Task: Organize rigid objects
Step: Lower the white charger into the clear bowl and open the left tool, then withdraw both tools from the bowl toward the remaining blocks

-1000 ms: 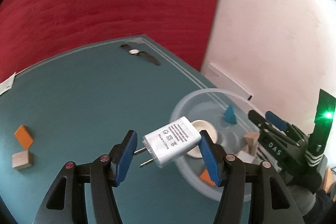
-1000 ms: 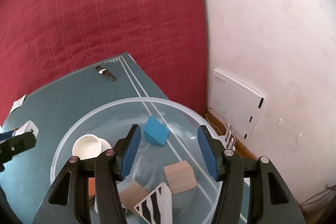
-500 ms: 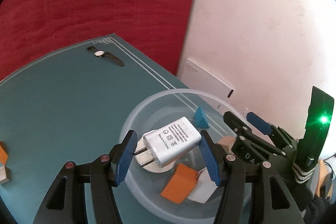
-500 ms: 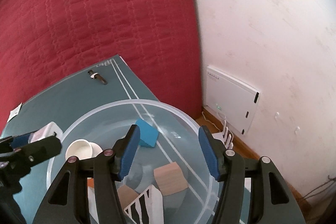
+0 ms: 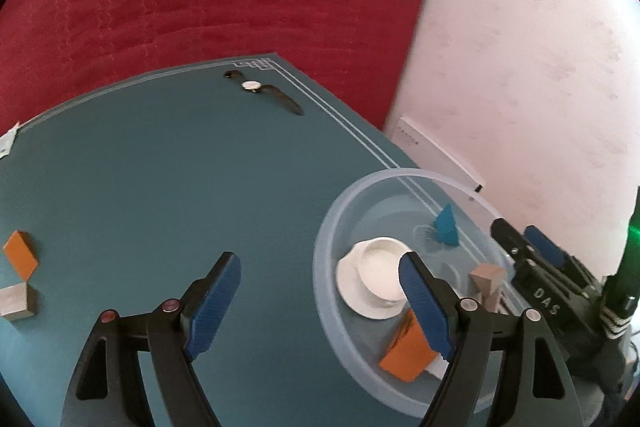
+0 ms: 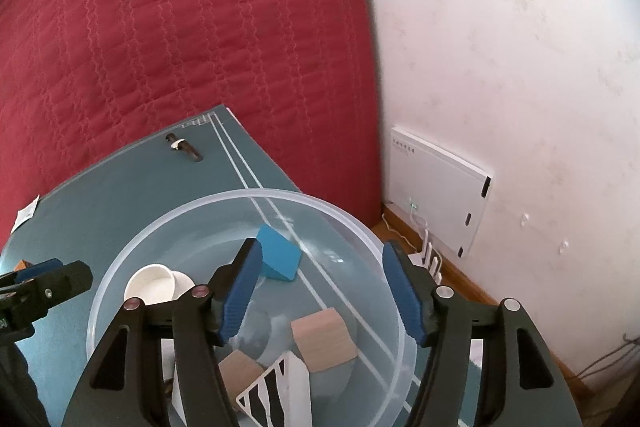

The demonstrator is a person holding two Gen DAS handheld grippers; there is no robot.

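In the left wrist view, our left gripper [image 5: 320,301] has just been opening its blue-padded fingers [image 5: 214,305], and nothing sits between them now; they stand wide apart over the teal counter [image 5: 160,187], one finger crossing the rim of the clear round plastic bowl [image 5: 320,259]. Inside the bowl we see a white shallow cup [image 5: 380,275], a blue wedge block [image 5: 446,227], a pale wooden block [image 5: 486,277] and an orange block [image 5: 406,353]. The drop-off step looks finished for this hand. Left on the counter are an orange rectangular block [image 5: 20,255] and a pale wooden cube [image 5: 16,301] at the far left, touching or nearly so, and a dark-strapped wristwatch [image 5: 262,91] near the far edge. We judge the next move to be a swing left to those two blocks, lowering the open fingers around one of them.

In the right wrist view, our right gripper [image 6: 320,291] hovers above the same bowl, its fingers parted, having just been opening, with nothing gripped. A black-and-white striped piece [image 6: 280,387] lies at the bowl's near side. This hand seems free for the wristwatch.
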